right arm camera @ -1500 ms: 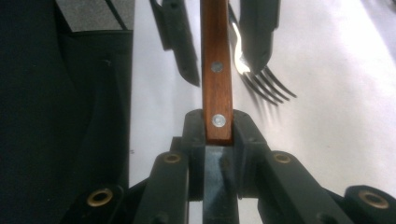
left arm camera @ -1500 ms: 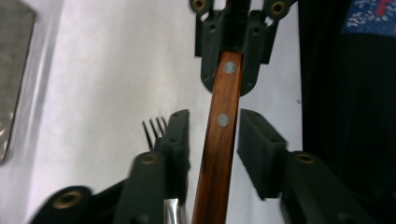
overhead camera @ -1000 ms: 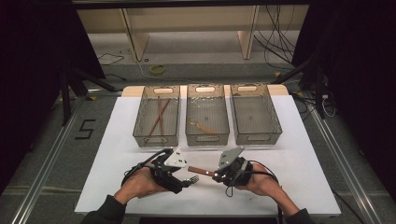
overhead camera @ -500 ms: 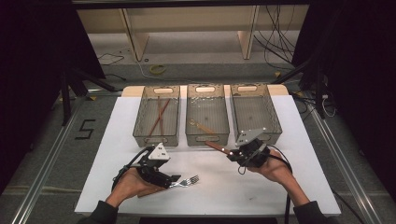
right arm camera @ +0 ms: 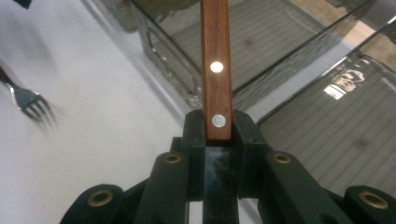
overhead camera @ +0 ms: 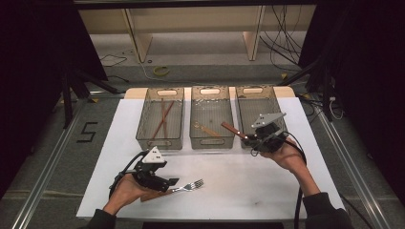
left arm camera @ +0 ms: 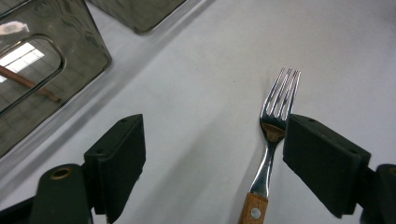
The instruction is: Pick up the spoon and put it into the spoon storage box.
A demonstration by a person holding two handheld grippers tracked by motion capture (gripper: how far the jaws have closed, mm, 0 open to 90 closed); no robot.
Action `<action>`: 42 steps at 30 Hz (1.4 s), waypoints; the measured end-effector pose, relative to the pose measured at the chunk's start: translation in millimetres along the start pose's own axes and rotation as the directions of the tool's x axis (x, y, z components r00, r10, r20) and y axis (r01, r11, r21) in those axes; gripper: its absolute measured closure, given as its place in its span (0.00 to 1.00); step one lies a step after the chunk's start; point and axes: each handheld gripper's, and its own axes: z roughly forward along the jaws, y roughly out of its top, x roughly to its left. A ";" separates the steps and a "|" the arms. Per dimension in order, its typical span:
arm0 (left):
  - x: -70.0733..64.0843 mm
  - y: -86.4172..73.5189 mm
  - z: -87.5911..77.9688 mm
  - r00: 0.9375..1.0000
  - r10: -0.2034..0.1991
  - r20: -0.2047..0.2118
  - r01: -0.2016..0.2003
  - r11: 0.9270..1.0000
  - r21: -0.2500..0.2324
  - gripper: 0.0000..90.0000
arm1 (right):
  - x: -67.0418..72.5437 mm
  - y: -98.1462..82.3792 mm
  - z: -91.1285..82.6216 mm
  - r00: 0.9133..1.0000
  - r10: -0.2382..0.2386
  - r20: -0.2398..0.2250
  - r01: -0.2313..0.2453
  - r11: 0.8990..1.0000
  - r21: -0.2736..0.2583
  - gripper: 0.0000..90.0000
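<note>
A white numeral "5" (overhead camera: 87, 131) is taped to the grey floor left of the white-topped counter (overhead camera: 239, 191), the one piece of writing that can be read.

Nearest the left edge of the counter, the left hand-held gripper (overhead camera: 168, 183) lies low over the surface, its black jaws standing wide apart after having just been opening. Between them, touching neither pad, a steel fork with a riveted wooden handle (left arm camera: 268, 154) rests flat on the counter, tines pointing away from the person; from above the fork (overhead camera: 184, 187) lies just right of that gripper.

Behind, three smoked clear plastic bins stand side by side. The left bin (overhead camera: 143, 138) holds a pair of reddish-brown sticks (overhead camera: 164, 118). The middle bin (overhead camera: 212, 141) holds a light wooden-handled utensil (overhead camera: 206, 129) lying aslant; its kind cannot be told.

At the right, the right hand-held gripper (overhead camera: 249, 140) is raised at the near end of the right bin (overhead camera: 282, 114), jaws clamped on the end of a dark wooden handle with two silver rivets (right arm camera: 216, 70). That handle (overhead camera: 234, 130) slants up and left over the gap between the middle and right bins. What lies at its other end cannot be seen.
</note>
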 end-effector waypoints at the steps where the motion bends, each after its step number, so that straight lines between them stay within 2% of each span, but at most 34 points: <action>1: 0.4 -0.8 -0.5 1.000 -0.002 -0.001 0.002 1.000 -0.002 0.23 | -2.3 0.7 0.1 1.000 0.005 0.006 -0.005 1.000 -0.003 0.87; 12: 1.6 -5.8 -1.1 1.000 -0.015 -0.005 0.015 1.000 0.002 0.23 | -28.5 8.6 1.0 0.995 0.073 0.062 -0.072 0.997 -0.010 0.87; 24: 2.4 -8.0 -2.3 1.000 -0.028 -0.006 0.028 1.000 0.001 0.23 | -43.6 12.6 2.8 0.990 0.109 0.094 -0.109 0.994 -0.005 0.87; 37: 2.9 -12.2 -5.6 0.999 -0.043 -0.008 0.043 0.999 0.001 0.23 | -67.9 12.5 7.2 0.973 0.172 0.154 -0.176 0.984 0.018 0.87; 42: 4.3 -15.5 -5.7 0.999 -0.053 -0.006 0.053 0.999 0.011 0.23 | -80.0 13.1 11.9 0.960 0.213 0.180 -0.221 0.975 0.026 0.87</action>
